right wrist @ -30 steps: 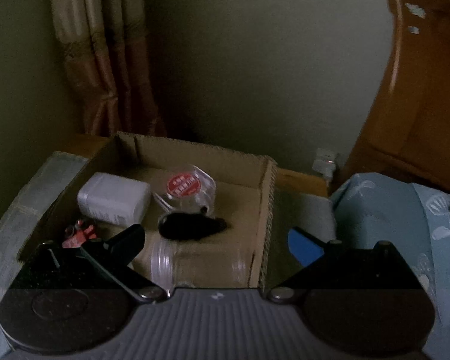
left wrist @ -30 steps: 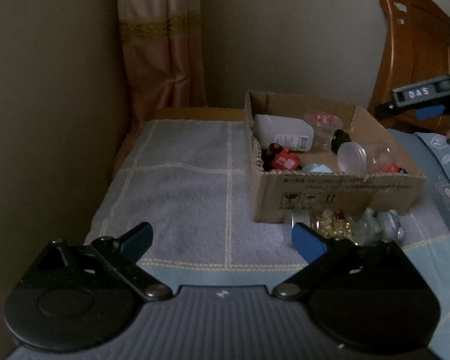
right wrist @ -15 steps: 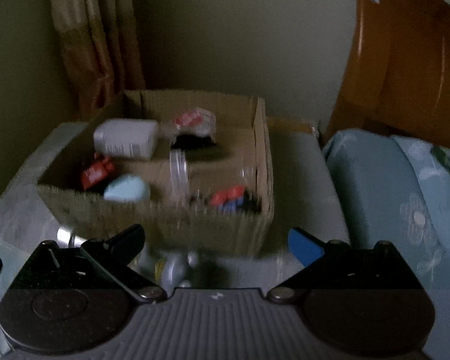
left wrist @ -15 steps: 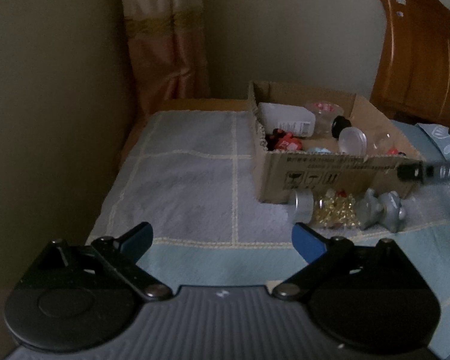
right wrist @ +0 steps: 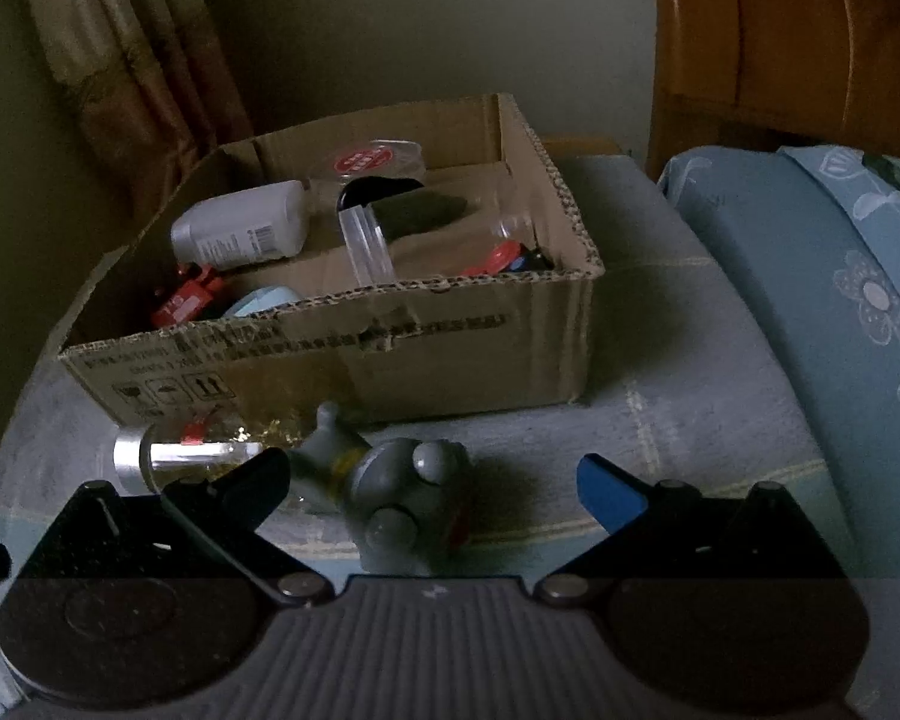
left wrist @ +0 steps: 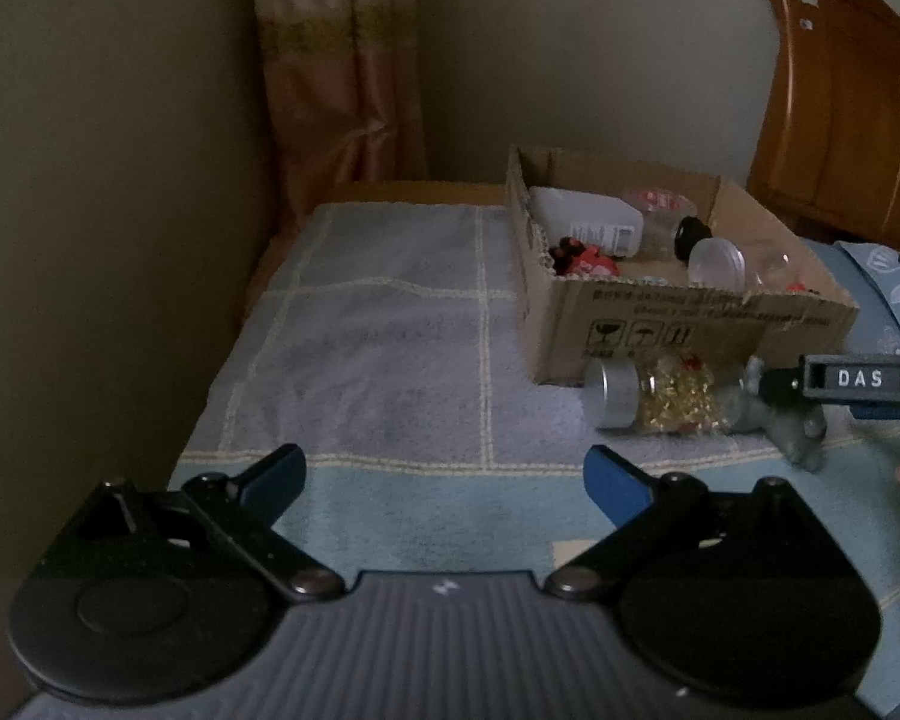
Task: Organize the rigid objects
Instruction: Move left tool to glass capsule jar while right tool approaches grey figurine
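A cardboard box (left wrist: 720, 327) (right wrist: 438, 348) sits on a blue towel and holds a white bottle (right wrist: 240, 234), clear jars (right wrist: 369, 243) and red items (right wrist: 183, 300). In front of it lie a glass jar with a silver lid and gold contents (left wrist: 654, 396) (right wrist: 174, 456) and a grey toy figure (right wrist: 402, 498) (left wrist: 804, 432). My right gripper (right wrist: 432, 480) is open, low over the towel, with the grey toy between its fingers. My left gripper (left wrist: 444, 474) is open and empty above the towel, left of the jar. The right gripper's body shows in the left wrist view (left wrist: 858, 384).
A wall and curtain (left wrist: 342, 90) stand at the left and back. A wooden headboard (left wrist: 840, 96) rises at the back right. A blue flowered pillow (right wrist: 840, 276) lies right of the box. The checked towel (left wrist: 378, 348) stretches left of the box.
My right gripper has drawn back from above the box and dropped down in front of it, so the grey toy now lies between its fingers. My left gripper has backed off a little.
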Tool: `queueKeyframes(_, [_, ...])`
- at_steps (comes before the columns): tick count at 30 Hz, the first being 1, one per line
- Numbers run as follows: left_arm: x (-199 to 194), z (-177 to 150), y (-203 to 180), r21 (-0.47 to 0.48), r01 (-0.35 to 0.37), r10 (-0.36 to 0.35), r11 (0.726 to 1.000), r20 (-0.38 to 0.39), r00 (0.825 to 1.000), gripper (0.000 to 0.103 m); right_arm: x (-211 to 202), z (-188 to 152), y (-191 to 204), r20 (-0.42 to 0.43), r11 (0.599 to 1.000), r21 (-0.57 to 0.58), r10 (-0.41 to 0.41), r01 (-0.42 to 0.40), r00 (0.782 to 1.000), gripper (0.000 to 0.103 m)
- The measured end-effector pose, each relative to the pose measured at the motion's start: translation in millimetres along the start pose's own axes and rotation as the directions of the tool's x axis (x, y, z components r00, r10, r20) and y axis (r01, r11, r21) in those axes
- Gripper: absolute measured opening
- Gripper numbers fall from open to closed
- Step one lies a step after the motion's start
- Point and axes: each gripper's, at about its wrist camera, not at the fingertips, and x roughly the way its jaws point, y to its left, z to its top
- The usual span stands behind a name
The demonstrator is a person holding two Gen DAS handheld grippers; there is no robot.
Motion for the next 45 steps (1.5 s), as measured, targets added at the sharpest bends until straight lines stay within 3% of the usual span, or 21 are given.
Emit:
queueKeyframes(8, [7,-2,-1,0.004,0.004,-0.004,1.000,-0.019,1.000,0.099,1,3,-1,0.023,0.998,0.067,0.012,-0.013,1.000,0.103])
queueKeyframes(12, [9,-3,-4,0.009,0.004,-0.003,1.000,-0.022,1.000,0.099,9,2,-2,-0.009,0.996,0.088,0.019,-0.018,1.000,0.103])
queueKeyframes(21, [9,7,-24,0.079,0.025,-0.024,0.997,-0.004,1.000,0.099,-7,-18,-17,-0.062,0.996,0.032,0.086,-0.084,0.994,0.103])
queueKeyframes(31, [26,6,-72,0.172,0.124,-0.131,0.977,0.031,0.991,0.102,-33,-27,-26,-0.043,0.995,-0.067,0.071,-0.073,0.997,0.103])
queueKeyframes(38, [41,-4,-90,0.178,0.163,-0.169,0.970,0.020,0.985,0.102,-29,-56,-7,-0.125,0.947,-0.316,0.015,-0.054,0.992,0.103])
queueKeyframes(45, [55,-6,-105,0.182,0.159,-0.168,0.970,0.038,0.985,0.102,-27,-65,-6,-0.123,0.928,-0.355,0.073,-0.113,0.990,0.103])
